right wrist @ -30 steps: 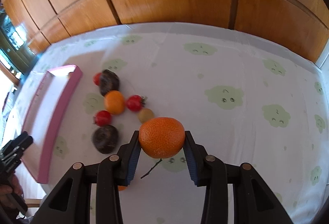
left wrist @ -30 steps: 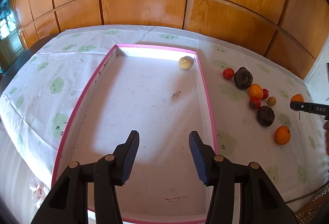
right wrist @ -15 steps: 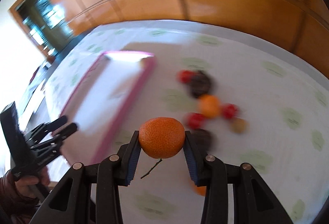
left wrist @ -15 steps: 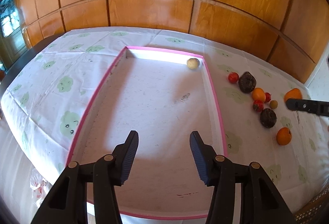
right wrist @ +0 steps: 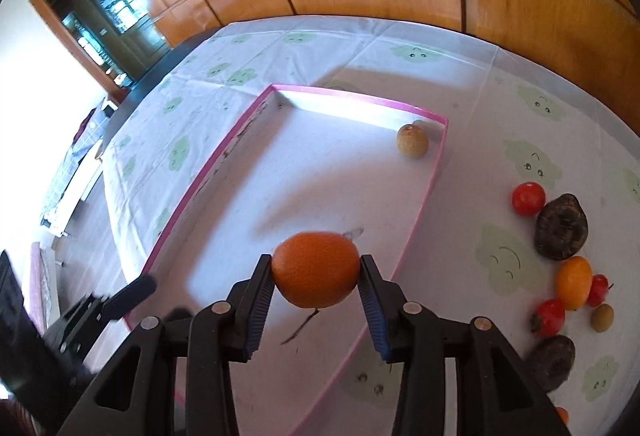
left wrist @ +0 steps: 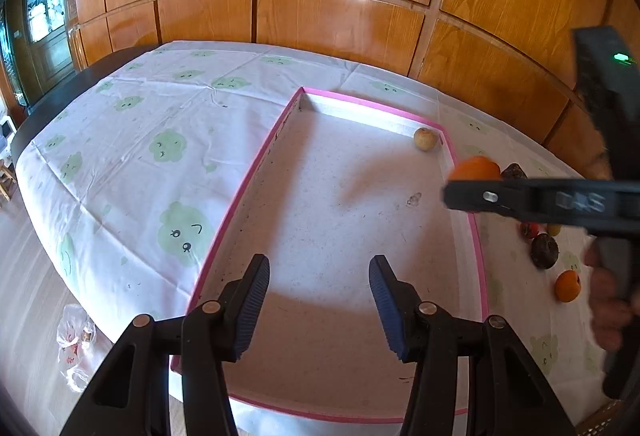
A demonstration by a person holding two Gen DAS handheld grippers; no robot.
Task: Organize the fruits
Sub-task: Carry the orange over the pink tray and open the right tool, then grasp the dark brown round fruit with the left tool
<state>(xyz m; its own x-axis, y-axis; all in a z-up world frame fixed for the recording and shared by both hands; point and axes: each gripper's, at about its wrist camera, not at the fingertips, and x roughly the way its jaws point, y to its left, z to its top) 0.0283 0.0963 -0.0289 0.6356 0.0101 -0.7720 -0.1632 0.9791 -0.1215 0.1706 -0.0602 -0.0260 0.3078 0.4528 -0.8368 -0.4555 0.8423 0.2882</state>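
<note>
My right gripper [right wrist: 316, 278] is shut on an orange mandarin [right wrist: 316, 269] and holds it above the right half of the pink-rimmed white tray [right wrist: 434, 172]. The mandarin [left wrist: 476, 169] and right gripper also show in the left wrist view, over the tray's right rim. One pale round fruit [right wrist: 413, 141] lies in the tray's far right corner. My left gripper [left wrist: 319, 302] is open and empty above the tray's [left wrist: 240, 192] near end.
Loose fruits lie on the cloth right of the tray: red tomatoes [right wrist: 529, 198], two dark fruits [right wrist: 562, 222], an orange one [right wrist: 574, 282], a small tan one [right wrist: 602, 317]. Another orange [left wrist: 568, 286] lies nearer. Wooden wall panels stand behind the table.
My right gripper has carried the mandarin left, from above the loose fruits to over the tray. My left gripper has shifted slightly and stayed open.
</note>
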